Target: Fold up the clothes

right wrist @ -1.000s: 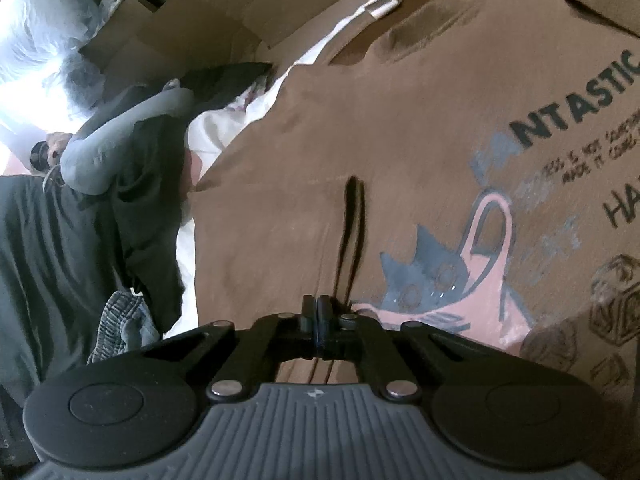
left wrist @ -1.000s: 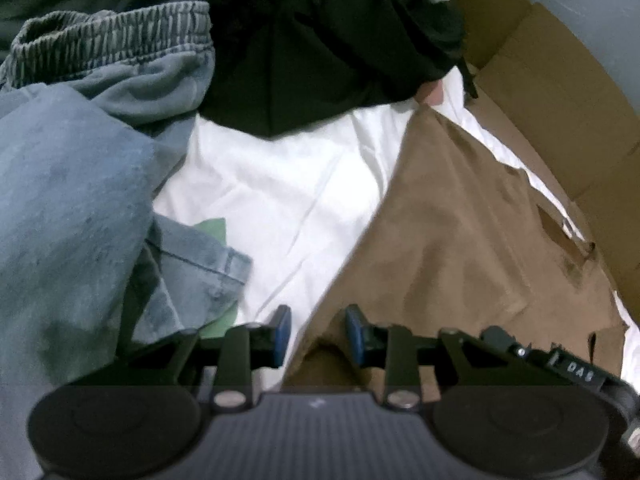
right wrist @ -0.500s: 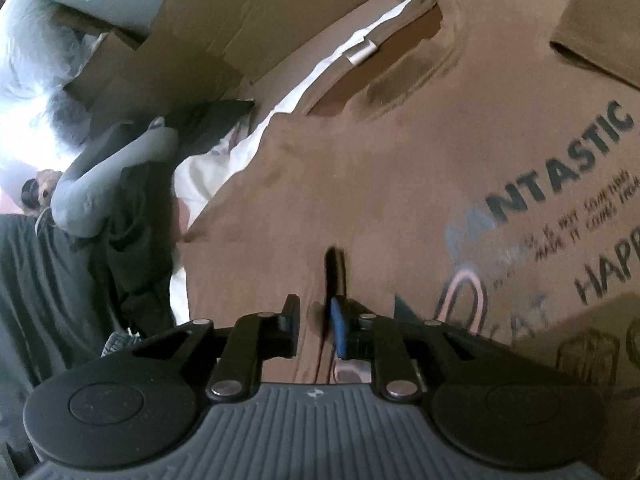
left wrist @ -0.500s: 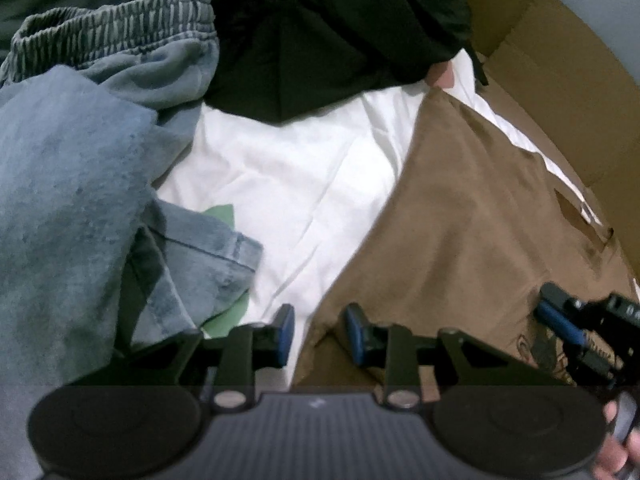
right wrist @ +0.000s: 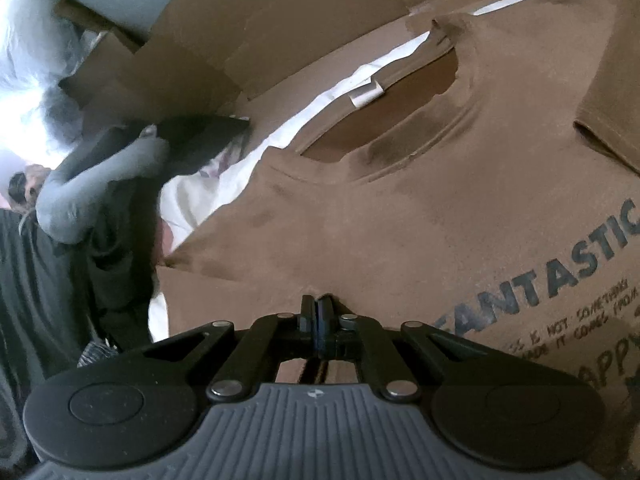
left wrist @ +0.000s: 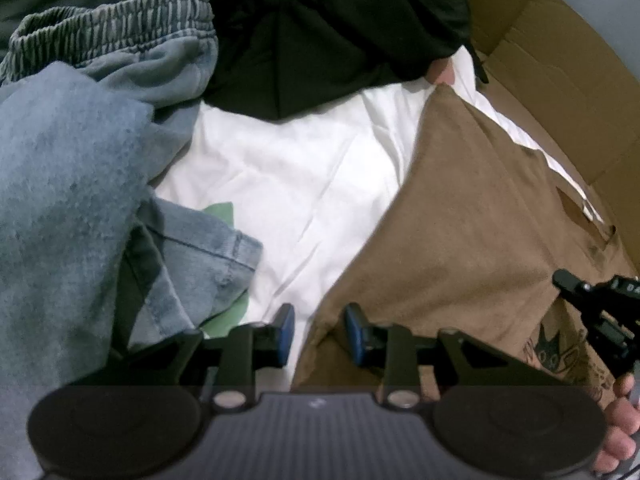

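Left gripper (left wrist: 319, 334): jaws partly open over the brown T-shirt's (left wrist: 472, 232) edge, gripping nothing.
Right gripper (right wrist: 316, 314): jaws closed; fabric between them unclear.

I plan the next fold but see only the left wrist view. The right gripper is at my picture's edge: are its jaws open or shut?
Observer: Shut. In the right wrist view the right gripper has its pads together over the brown T-shirt.
Operator: Which side of the shirt faces up?
Observer: The printed front; the word FANTASTIC is readable.
Operator: Where is the collar?
Observer: The neck opening lies ahead of that gripper, a white label at its far rim.
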`<state>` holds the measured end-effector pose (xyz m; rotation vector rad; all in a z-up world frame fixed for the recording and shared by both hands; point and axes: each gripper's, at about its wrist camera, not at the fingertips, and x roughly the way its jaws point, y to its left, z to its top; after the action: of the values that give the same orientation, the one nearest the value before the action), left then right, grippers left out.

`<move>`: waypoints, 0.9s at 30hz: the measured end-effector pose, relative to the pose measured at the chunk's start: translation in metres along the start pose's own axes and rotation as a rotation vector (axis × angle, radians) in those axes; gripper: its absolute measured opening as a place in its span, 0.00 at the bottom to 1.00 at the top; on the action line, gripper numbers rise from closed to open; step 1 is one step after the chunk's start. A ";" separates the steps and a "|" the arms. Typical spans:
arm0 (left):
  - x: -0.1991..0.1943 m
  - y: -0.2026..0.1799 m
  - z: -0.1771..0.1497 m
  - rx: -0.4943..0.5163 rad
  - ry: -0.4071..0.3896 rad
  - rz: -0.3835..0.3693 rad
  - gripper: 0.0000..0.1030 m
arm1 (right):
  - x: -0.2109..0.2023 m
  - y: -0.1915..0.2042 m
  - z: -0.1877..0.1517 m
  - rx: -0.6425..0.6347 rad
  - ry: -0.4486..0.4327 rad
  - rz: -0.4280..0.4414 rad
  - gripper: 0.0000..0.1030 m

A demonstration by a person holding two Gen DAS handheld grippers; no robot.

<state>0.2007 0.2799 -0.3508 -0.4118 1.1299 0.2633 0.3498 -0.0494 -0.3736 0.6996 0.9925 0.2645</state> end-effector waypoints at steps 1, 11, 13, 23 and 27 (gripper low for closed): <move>-0.001 0.000 0.000 0.001 0.002 0.001 0.31 | 0.001 0.001 0.000 -0.012 0.012 -0.012 0.00; -0.032 -0.009 -0.001 -0.034 -0.001 -0.069 0.28 | -0.026 -0.011 -0.019 0.074 0.010 0.014 0.04; -0.038 -0.016 0.000 -0.024 -0.015 -0.088 0.28 | -0.032 -0.012 -0.025 0.068 0.015 0.023 0.04; -0.023 -0.050 -0.016 -0.015 0.045 -0.209 0.25 | -0.078 -0.014 -0.051 -0.010 -0.012 0.006 0.19; -0.001 -0.050 -0.030 -0.026 0.099 -0.181 0.21 | -0.101 -0.019 -0.064 -0.005 -0.037 -0.007 0.20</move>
<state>0.1963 0.2217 -0.3518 -0.5518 1.1783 0.1001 0.2400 -0.0887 -0.3401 0.6941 0.9589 0.2468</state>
